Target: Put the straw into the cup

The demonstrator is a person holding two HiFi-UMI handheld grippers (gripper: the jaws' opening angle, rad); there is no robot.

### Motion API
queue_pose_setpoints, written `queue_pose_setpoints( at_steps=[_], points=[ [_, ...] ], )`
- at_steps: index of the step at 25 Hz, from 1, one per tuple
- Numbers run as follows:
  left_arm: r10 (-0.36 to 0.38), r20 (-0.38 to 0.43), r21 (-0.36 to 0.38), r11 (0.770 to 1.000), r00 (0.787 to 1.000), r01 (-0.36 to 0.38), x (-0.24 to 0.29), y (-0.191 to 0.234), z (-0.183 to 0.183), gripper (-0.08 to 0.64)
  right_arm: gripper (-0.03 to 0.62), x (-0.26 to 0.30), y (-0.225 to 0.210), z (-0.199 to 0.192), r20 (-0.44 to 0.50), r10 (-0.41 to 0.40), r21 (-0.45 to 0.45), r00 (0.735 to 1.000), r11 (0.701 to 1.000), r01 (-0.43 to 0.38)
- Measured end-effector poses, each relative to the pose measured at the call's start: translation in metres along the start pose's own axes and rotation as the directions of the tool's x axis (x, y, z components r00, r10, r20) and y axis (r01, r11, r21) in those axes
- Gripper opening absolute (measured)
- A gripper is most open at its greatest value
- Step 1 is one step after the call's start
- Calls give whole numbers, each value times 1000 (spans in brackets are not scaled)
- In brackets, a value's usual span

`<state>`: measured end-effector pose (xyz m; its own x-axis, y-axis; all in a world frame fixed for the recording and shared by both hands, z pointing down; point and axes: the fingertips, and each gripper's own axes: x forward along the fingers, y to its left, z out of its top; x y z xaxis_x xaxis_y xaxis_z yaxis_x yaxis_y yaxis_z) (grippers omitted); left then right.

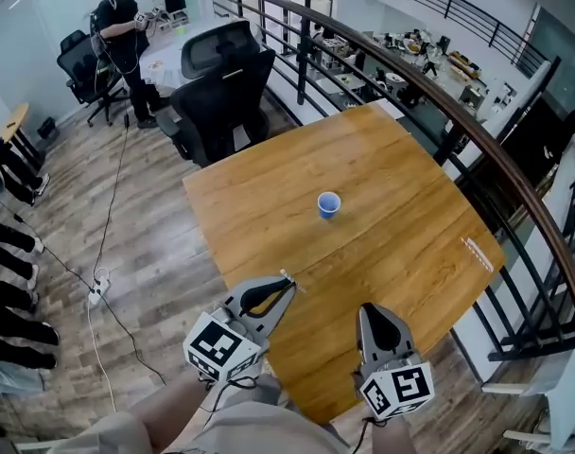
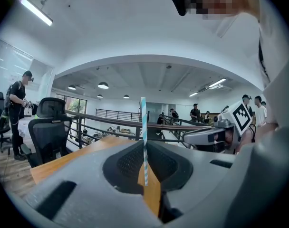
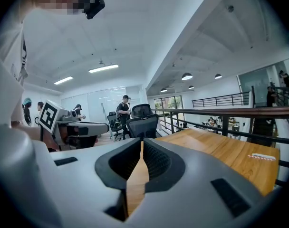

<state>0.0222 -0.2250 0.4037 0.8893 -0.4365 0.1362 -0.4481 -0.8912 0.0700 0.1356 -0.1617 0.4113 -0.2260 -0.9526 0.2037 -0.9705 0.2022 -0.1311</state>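
Straw [image 2: 144,127] is standing upright, left gripper [image 1: 286,284] clamping it in its jaws for lowering into blue cup [image 1: 328,203]; right gripper [image 1: 369,308] is idling, jaws closed, empty.

Cup [image 1: 328,204] at table [image 1: 410,235] centre; left claw [image 1: 284,289], holding straw [image 2: 144,127] upright, and right claw [image 1: 367,310] at near edge.

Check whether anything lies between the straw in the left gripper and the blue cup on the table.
Nothing visible does. The left gripper holds the straw by the edge of the table; only bare wood lies between it and the cup.
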Motion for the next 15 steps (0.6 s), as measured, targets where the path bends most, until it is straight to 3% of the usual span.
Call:
queue_pose_setpoints(
  at_steps=[15],
  points=[
    [51,67,93,994,996,-58,99,91,27,34,31,80,-49,35,53,22,-46,998,999,-19]
  ],
)
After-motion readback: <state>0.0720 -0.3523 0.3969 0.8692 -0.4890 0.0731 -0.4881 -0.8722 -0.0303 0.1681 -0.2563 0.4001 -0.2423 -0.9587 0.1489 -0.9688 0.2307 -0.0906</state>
